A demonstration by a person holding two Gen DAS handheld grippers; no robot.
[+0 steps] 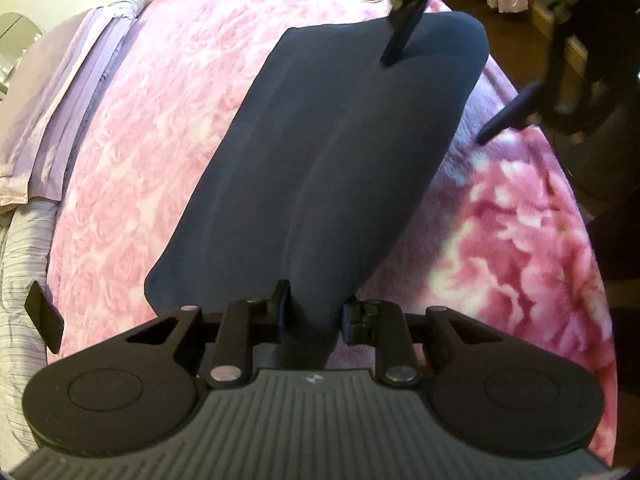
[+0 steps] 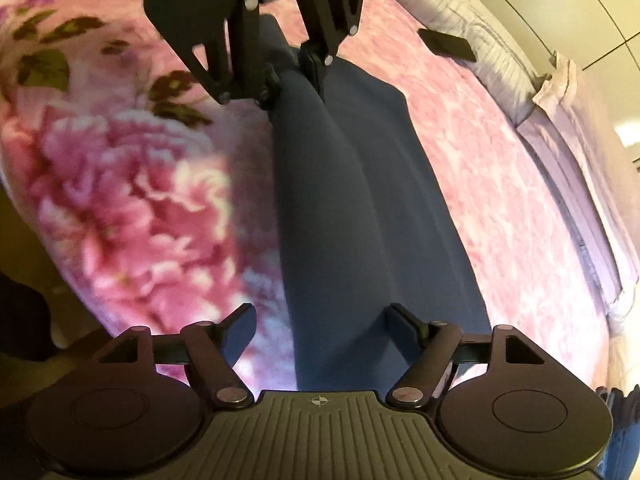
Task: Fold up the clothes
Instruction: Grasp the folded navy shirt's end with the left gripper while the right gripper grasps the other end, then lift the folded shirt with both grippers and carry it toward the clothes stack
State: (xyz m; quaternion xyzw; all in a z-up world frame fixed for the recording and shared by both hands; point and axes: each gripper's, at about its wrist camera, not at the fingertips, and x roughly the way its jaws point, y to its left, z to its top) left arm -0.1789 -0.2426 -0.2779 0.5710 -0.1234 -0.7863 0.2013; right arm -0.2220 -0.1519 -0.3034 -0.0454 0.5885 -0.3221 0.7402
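Navy garment [image 1: 320,152] on the bed's pink blanket [image 1: 140,140], long axis from 6 to 1 o'clock in the left wrist view. Left gripper [image 1: 312,314]: jaws clamped on the near end. Right gripper [image 2: 320,328]: jaws apart, straddling the opposite end. Advice: close the right jaws before lifting, and keep both ends level.

2 wrist views, close, angled down, facing each other, sharing navy garment [image 1: 320,152]
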